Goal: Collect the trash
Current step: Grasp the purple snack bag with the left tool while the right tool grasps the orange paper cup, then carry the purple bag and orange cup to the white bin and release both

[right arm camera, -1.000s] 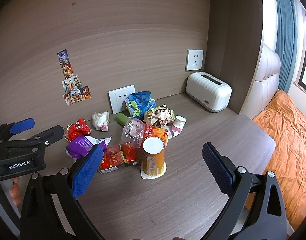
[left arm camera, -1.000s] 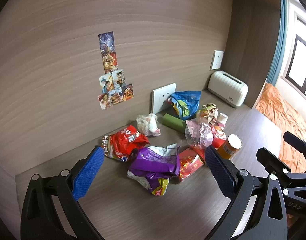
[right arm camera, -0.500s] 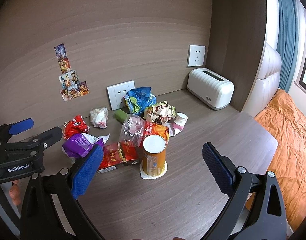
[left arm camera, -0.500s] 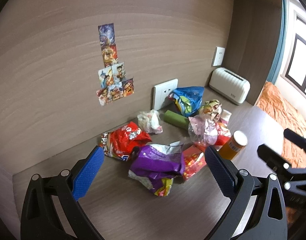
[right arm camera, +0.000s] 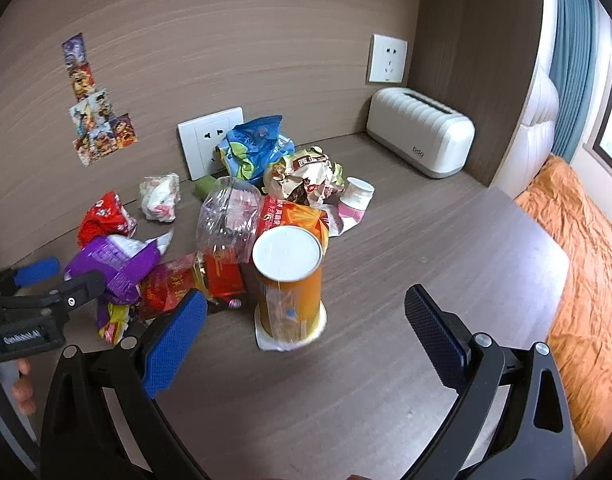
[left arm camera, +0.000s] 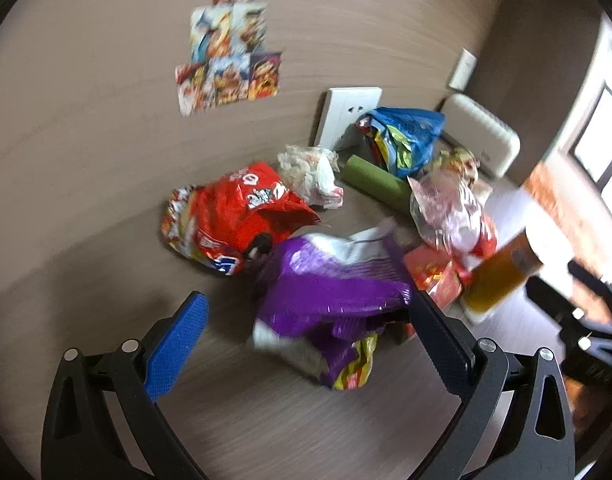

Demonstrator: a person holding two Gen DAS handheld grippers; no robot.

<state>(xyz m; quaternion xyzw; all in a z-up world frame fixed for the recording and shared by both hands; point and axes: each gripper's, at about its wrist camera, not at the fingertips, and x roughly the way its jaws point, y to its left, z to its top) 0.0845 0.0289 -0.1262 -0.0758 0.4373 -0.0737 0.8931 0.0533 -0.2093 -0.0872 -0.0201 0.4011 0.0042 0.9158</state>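
Left gripper (left arm camera: 306, 336): jaws spread wide, holding nothing, straddling purple wrapper (left arm camera: 330, 284) on desk (right arm camera: 386, 380); apparently lined up for a first pick. Red snack bag (left arm camera: 230, 216) just beyond, touching the purple one. Crumpled white wrapper (left arm camera: 310, 174) and green tube (left arm camera: 374, 186) nearer the wall, by the socket plate (right arm camera: 210, 140).

Right gripper (right arm camera: 306, 332): jaws likewise released and empty, framing upright orange canister (right arm camera: 290, 284) at the heap's near edge.

Right view only: paper cup (right arm camera: 358, 196) lying on its side, crumpled brown wrapper (right arm camera: 306, 176), white appliance (right arm camera: 420, 132). Left view blurred; no bin visible in either.
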